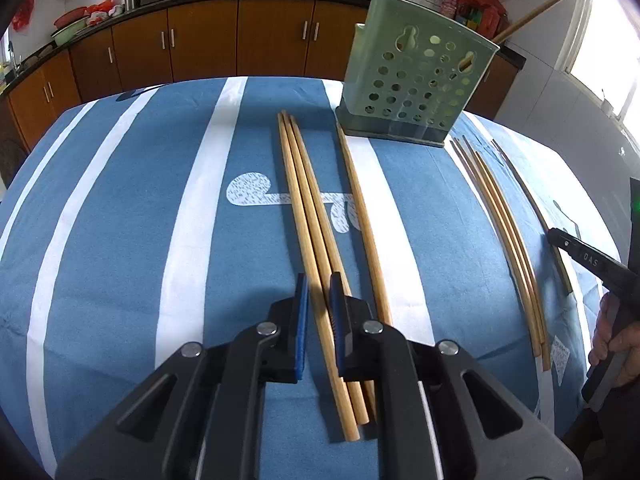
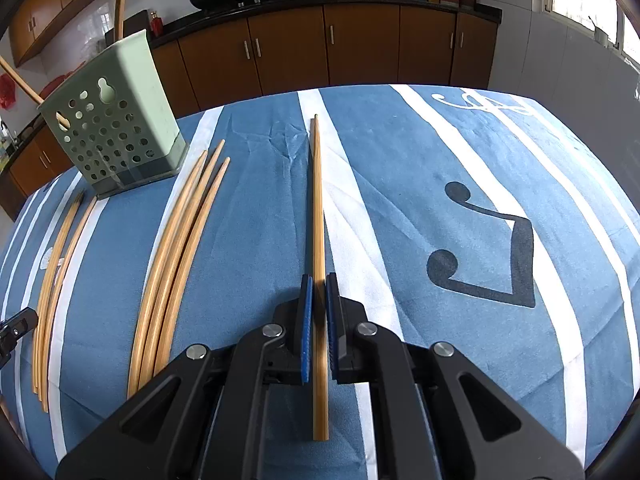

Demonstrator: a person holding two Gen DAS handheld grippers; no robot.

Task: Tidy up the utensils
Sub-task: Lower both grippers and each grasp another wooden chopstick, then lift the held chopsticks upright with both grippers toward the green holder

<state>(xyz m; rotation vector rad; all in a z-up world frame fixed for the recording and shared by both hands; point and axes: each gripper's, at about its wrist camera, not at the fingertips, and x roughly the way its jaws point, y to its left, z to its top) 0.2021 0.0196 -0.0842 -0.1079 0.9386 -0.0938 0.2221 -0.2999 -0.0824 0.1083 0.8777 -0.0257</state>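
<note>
On the counter [image 1: 120, 200], covered with a blue cloth with white stripes, the left gripper [image 1: 319, 320] hovers low over a bundle of three chopsticks [image 1: 308, 216] that lie side by side, pointing away toward the far edge. Its blue-padded fingers [image 1: 302, 328] are parted and straddle the near part of the leftmost stick; whether the pads touch it cannot be told. Just to the right of that bundle lies a single chopstick [image 1: 362, 216], its far tip close to the base of the green perforated holder [image 1: 412, 84], which stands upright near the far edge of the counter. Sticks lean out of the holder's top.

Right of the holder, a second bundle of chopsticks [image 2: 180, 264] lies curved by the lens, a few sticks close together. Further right, the right gripper [image 2: 319, 312] has one lone chopstick [image 2: 318, 208] between its blue pads [image 2: 306, 328]. The jaws are nearly together, with a thin gap visible on each side of the stick, so a firm hold cannot be confirmed. This stick lies along a white stripe, well apart from the holder. To its right the cloth shows a dark music-note pattern [image 2: 488, 256].
</note>
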